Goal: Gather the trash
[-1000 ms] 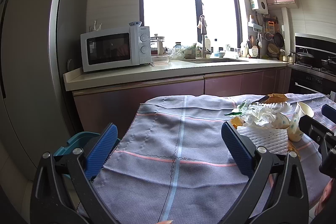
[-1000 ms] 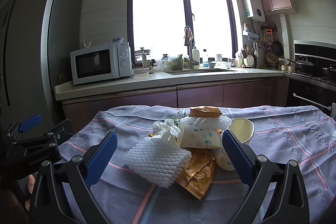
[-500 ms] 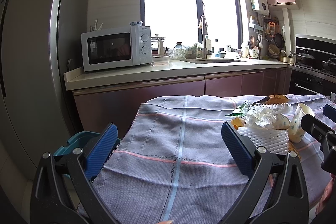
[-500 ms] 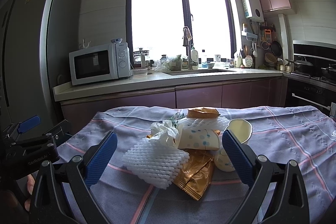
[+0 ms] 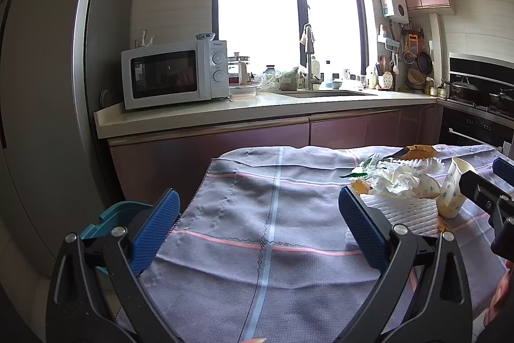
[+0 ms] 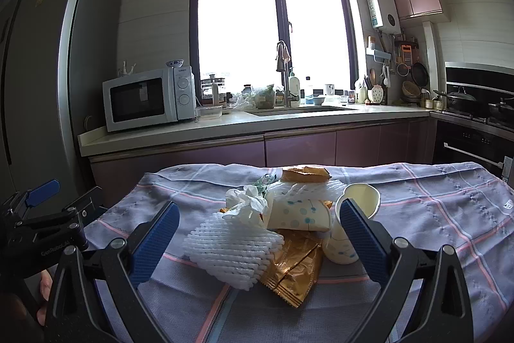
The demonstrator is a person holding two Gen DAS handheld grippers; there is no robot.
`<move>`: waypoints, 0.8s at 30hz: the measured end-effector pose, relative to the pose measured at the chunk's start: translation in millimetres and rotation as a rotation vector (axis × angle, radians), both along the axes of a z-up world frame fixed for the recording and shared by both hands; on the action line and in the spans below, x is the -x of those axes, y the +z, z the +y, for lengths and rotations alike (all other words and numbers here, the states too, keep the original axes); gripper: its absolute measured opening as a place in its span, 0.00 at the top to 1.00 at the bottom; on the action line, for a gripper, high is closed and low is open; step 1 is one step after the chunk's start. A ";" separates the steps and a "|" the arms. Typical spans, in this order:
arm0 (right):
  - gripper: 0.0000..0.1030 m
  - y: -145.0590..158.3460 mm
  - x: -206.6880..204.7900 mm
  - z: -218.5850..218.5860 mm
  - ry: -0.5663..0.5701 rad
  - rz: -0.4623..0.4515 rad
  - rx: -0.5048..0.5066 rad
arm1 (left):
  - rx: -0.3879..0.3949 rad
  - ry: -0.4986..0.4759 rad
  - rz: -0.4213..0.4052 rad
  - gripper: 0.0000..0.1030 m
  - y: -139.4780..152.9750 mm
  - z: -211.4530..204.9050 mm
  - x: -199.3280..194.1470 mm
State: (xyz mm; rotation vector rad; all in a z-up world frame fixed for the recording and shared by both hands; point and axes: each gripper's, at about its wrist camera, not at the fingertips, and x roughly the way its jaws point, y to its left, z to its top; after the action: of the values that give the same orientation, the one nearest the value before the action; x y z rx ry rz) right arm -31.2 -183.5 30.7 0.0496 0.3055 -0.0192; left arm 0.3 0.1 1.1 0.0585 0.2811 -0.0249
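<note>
Compared with the frame before, almost nothing has moved: both grippers hang at nearly the same place, and the trash pile sits only slightly nearer in the right wrist view.

From the left wrist view, the left gripper (image 5: pixel 258 225) has its 2 blue ribbed fingers spread wide and holds nothing. Under it lies a grey woven tablecloth (image 5: pixel 257 214) with pink and blue stripes, bare and flat over most of its width. The left edge of the cloth falls beside 1 teal bin (image 5: pixel 119 214), which stands low, behind the left finger. The trash pile (image 5: pixel 401 182) is at the far right part of the cloth, well apart from the left finger and just behind the right one. 1 white microwave (image 5: pixel 175 74) stands on the counter behind.

From the right wrist view, the right gripper (image 6: pixel 257 233) is also spread wide and empty, with the pile between its 2 fingers. I count 1 white foam net (image 6: pixel 231 249) with a ribbed mesh surface, 1 shiny gold wrapper (image 6: pixel 295 272), 1 crumpled white tissue (image 6: pixel 247 203), 1 flattened dotted paper cup (image 6: pixel 302 216), and 1 round paper cup (image 6: pixel 359 203) lying on its side, touching the right finger or just behind it. The items touch and overlap. Bare cloth lies to the right of the pile.
</note>
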 end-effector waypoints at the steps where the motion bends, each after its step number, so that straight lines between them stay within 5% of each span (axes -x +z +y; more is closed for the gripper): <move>1: 0.06 0.0 0.0 -0.2 0.000 0.000 -0.001 | 0.000 0.000 0.001 0.05 -0.2 -0.1 -0.3; 24: 0.06 -4.9 -3.0 -1.6 0.004 0.012 -0.013 | 0.002 -0.008 0.007 0.05 -1.7 -3.3 0.2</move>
State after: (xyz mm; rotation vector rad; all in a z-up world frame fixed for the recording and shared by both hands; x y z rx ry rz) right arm -28.2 -185.1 25.8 0.0620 0.3179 -0.0139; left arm 0.1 -3.3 -0.6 0.0572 0.2878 -0.0333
